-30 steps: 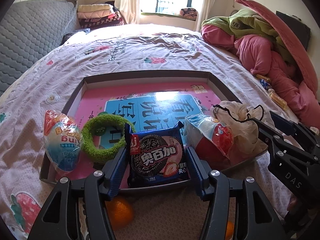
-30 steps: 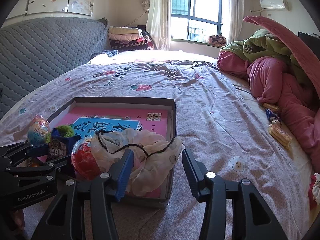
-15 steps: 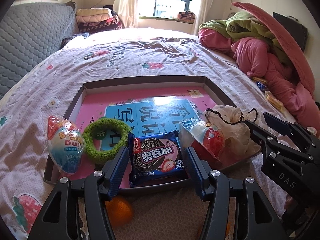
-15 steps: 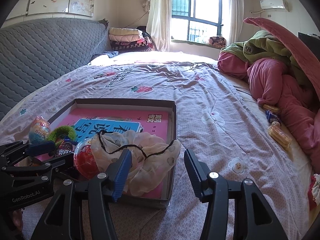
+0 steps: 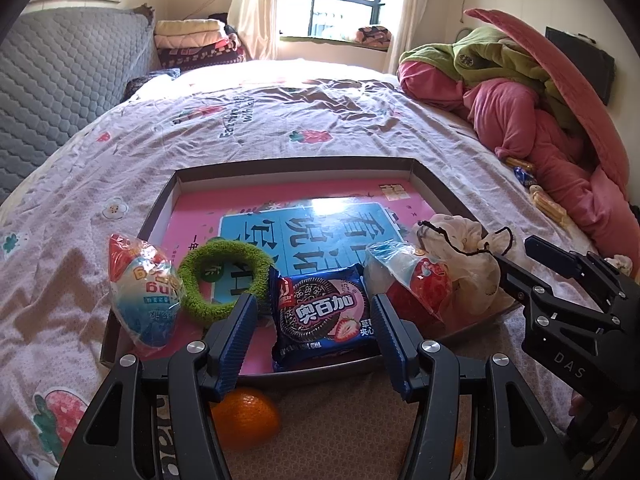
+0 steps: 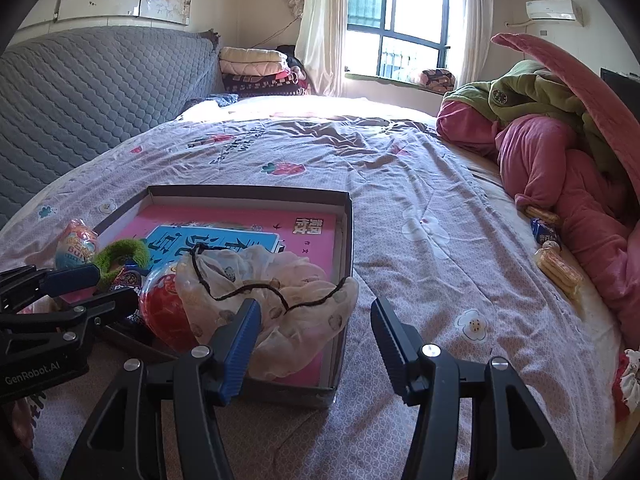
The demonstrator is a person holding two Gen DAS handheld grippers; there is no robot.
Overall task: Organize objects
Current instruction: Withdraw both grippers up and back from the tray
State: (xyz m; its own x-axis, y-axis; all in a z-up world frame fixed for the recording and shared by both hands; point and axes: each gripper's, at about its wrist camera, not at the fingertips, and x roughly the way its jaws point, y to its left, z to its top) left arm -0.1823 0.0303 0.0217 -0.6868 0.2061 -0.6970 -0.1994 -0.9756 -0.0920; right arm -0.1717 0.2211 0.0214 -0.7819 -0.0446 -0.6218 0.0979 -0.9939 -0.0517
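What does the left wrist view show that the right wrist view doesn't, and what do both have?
Only the left wrist view: the orange on the bed in front of the tray, and the cookie pack's full front. Only the right wrist view: the bedsheet right of the tray, with snack packets by the pink blanket. Both: the tray, green ring, red ball and cloth pouch.

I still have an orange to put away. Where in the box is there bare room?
The far half of the box is free, from the back wall to the green ring. The near edge is crowded: egg packet, ring, cookie packet, red toy, cloth bag. The orange lies outside.
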